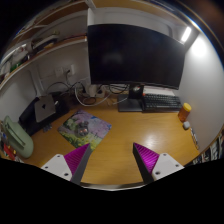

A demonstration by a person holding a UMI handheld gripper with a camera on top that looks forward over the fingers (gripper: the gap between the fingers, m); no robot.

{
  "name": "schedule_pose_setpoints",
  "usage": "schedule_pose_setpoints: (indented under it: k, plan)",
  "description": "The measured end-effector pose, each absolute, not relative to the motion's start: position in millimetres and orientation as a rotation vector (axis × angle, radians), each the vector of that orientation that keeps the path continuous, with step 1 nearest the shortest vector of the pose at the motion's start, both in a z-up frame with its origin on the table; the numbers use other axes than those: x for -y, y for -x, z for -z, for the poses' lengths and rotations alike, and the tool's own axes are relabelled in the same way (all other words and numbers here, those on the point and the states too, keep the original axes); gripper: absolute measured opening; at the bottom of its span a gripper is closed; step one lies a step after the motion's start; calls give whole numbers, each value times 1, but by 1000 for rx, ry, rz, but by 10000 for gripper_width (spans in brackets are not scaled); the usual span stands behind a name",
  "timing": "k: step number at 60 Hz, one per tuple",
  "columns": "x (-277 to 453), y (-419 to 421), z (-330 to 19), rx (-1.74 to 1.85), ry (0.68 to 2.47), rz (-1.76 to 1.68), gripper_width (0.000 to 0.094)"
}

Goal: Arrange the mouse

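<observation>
My gripper [112, 150] is open and empty, with the bare wooden desk [125, 130] between its two magenta-padded fingers [76, 160]. A colourful printed mouse mat [88, 128] lies just ahead of the left finger. A small pale shape that looks like the mouse [73, 125] rests on the mat's left part; it is too small to tell more. The fingers are apart from the mat and the mouse.
A large dark monitor [135, 55] stands at the back on its stand [131, 101], with a keyboard [161, 101] to its right. A yellow bottle [186, 113] stands far right. A dark flat device [42, 110] and a green object [18, 136] are left.
</observation>
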State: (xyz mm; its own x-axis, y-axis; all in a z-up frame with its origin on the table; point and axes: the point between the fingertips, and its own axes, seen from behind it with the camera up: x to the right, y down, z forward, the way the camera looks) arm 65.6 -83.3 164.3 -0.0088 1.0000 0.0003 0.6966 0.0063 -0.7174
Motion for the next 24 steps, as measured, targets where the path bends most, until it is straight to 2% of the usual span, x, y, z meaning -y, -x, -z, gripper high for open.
schedule_pose_setpoints:
  k: [10,24]
  plan:
    - [56,-74,-175,1718,1727,-720,870]
    - [55,-78,-179,1740,1705,-721,868]
